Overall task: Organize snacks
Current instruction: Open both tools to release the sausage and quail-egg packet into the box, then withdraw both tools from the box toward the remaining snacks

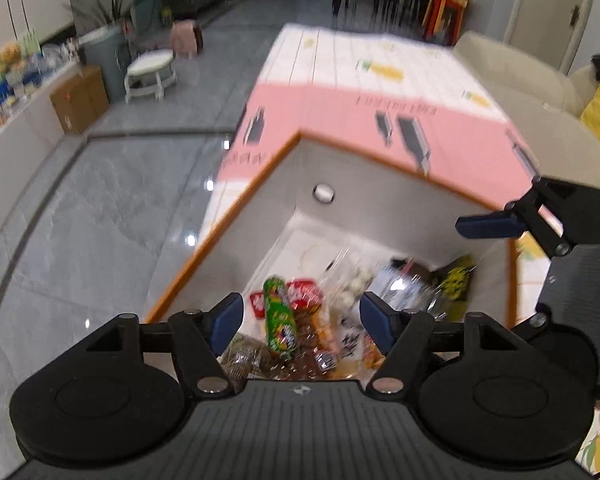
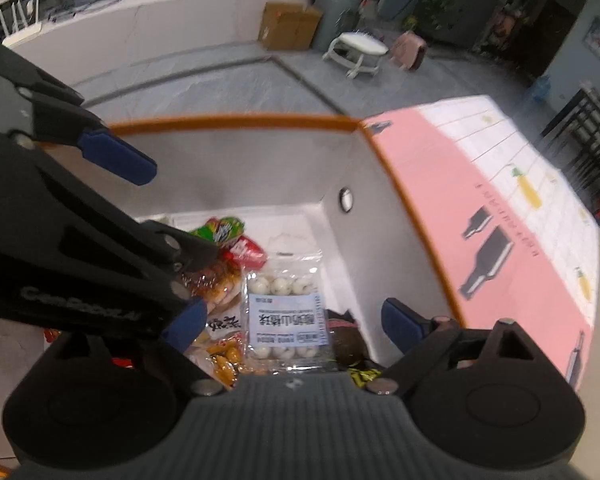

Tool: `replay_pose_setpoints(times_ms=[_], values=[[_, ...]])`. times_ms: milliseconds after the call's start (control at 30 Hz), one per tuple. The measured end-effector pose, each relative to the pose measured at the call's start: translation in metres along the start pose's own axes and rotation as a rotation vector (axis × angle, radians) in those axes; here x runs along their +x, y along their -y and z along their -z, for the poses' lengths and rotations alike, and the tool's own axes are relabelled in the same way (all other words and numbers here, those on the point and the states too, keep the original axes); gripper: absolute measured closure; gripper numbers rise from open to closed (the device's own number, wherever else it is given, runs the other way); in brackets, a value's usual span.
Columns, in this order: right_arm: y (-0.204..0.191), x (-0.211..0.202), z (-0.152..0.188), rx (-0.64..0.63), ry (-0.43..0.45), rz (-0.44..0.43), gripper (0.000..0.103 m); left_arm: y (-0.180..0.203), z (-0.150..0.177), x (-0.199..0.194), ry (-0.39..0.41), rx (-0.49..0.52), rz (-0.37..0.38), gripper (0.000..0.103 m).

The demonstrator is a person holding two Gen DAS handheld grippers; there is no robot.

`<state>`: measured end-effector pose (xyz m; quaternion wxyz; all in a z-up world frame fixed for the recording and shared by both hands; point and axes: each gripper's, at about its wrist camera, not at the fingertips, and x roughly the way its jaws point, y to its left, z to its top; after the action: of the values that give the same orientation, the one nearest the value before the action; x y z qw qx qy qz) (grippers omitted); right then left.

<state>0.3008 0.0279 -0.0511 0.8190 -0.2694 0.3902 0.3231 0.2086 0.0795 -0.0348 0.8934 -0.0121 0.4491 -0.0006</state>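
My left black two-finger gripper with blue pads (image 1: pixel 300 318) points toward twelve o'clock, jaws spread wide and empty. My right black blue-padded gripper (image 2: pixel 296 326) is likewise spread, with the left one crossing at its ten o'clock.

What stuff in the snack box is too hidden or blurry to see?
- Left wrist view: motion blur smears the wrappers around the green can; their labels are unreadable.
- Right wrist view: the left gripper covers the orange snack bags.
- Right wrist view: the dark packet is cut off by the right gripper's body.
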Motion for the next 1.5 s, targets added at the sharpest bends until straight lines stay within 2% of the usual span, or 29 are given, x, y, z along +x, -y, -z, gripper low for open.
replay_pose_setpoints(times_ms=[233, 433, 600, 767, 967, 1067, 1200, 1267, 1367, 1400, 1500], values=[[0.004, -0.059, 0.02, 0.114, 0.147, 0.05, 0.01, 0.022, 0.004, -0.048, 0.142, 0.009, 0.028, 0.022], [0.007, -0.106, 0.058, 0.195, 0.263, 0.114, 0.009, 0.047, 0.018, -0.07, 0.188, 0.043, 0.05, 0.022], [0.011, -0.128, 0.096, 0.259, 0.285, 0.165, 0.009, 0.074, 0.035, -0.081, 0.193, 0.07, 0.097, 0.022], [0.019, -0.137, 0.142, 0.318, 0.267, 0.205, 0.009, 0.103, 0.054, -0.076, 0.15, 0.106, 0.156, 0.022], [0.031, -0.124, 0.185, 0.415, 0.17, 0.23, 0.009, 0.135, 0.075, -0.053, 0.087, 0.185, 0.18, 0.024], [0.036, -0.117, 0.198, 0.459, 0.139, 0.248, 0.015, 0.148, 0.08, -0.038, 0.068, 0.17, 0.183, 0.025], [0.041, -0.106, 0.213, 0.479, 0.115, 0.258, 0.018, 0.164, 0.082, -0.017, 0.055, 0.171, 0.184, 0.025], [0.044, -0.099, 0.217, 0.476, 0.107, 0.255, 0.023, 0.169, 0.082, -0.005, 0.052, 0.18, 0.168, 0.025], [0.047, -0.092, 0.228, 0.477, 0.093, 0.266, 0.026, 0.173, 0.079, 0.015, 0.038, 0.186, 0.146, 0.025], [0.05, -0.089, 0.23, 0.481, 0.085, 0.269, 0.027, 0.175, 0.079, 0.022, 0.03, 0.191, 0.151, 0.03], [0.06, -0.078, 0.235, 0.506, 0.068, 0.267, 0.029, 0.182, 0.081, 0.038, 0.016, 0.218, 0.15, 0.029]])
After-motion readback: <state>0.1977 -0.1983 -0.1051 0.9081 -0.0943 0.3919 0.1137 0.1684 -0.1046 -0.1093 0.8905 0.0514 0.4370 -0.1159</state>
